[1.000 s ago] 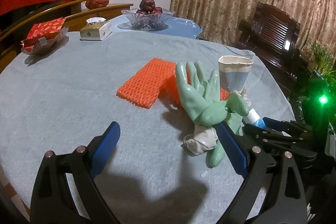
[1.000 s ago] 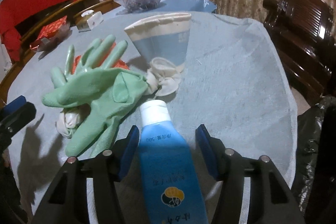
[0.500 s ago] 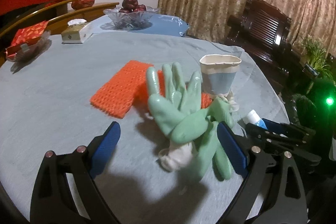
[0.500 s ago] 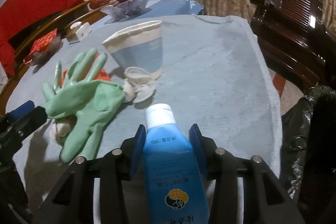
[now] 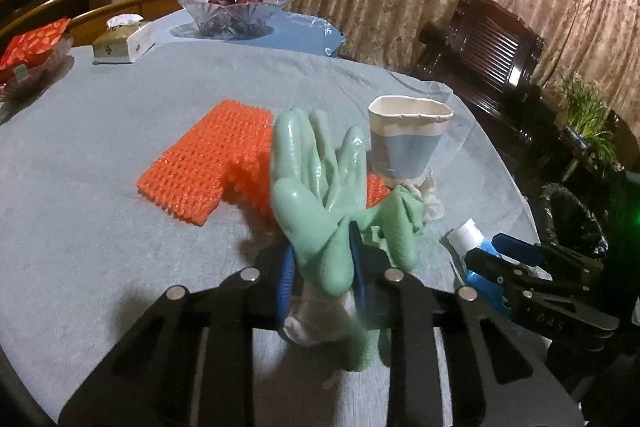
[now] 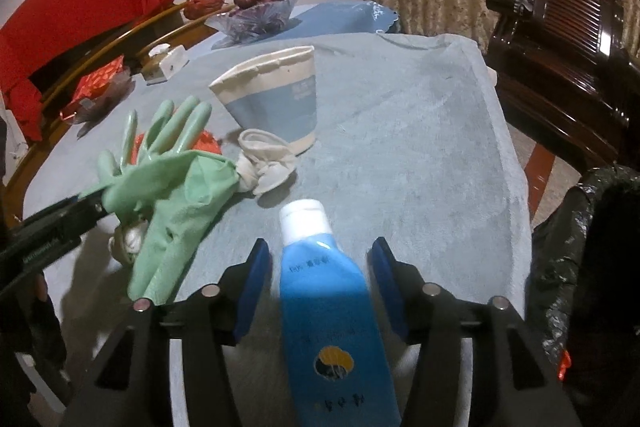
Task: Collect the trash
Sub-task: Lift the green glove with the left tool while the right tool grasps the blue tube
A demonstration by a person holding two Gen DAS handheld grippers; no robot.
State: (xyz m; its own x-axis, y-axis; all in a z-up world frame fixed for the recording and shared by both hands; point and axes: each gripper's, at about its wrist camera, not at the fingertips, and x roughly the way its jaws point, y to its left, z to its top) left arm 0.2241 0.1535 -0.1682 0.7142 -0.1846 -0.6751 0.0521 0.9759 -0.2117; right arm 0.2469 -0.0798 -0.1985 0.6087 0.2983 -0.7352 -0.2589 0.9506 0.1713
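My left gripper (image 5: pixel 320 263) is shut on a pair of green rubber gloves (image 5: pixel 316 187), which also show in the right wrist view (image 6: pixel 168 179). A white crumpled wad (image 5: pixel 312 319) hangs under them. A blue bottle with a white cap (image 6: pixel 324 291) lies on the table between the open jaws of my right gripper (image 6: pixel 320 275); the pads stand apart from its sides. A crushed paper cup (image 6: pixel 276 99) and a white crumpled tissue (image 6: pixel 264 163) lie beyond. An orange mesh sleeve (image 5: pixel 208 167) lies behind the gloves.
A round table with a grey-blue cloth (image 6: pixel 420 131). A black trash bag (image 6: pixel 568 267) stands off the table's right edge. A glass fruit bowl (image 5: pixel 232 11), a tissue box (image 5: pixel 120 43) and a red snack dish (image 5: pixel 32 47) sit at the far side. A dark wooden chair (image 6: pixel 560 39) is right.
My left gripper moved forward and closed on the green gloves. My right gripper's jaws, close against the blue bottle half a second ago, now stand wider apart around it.
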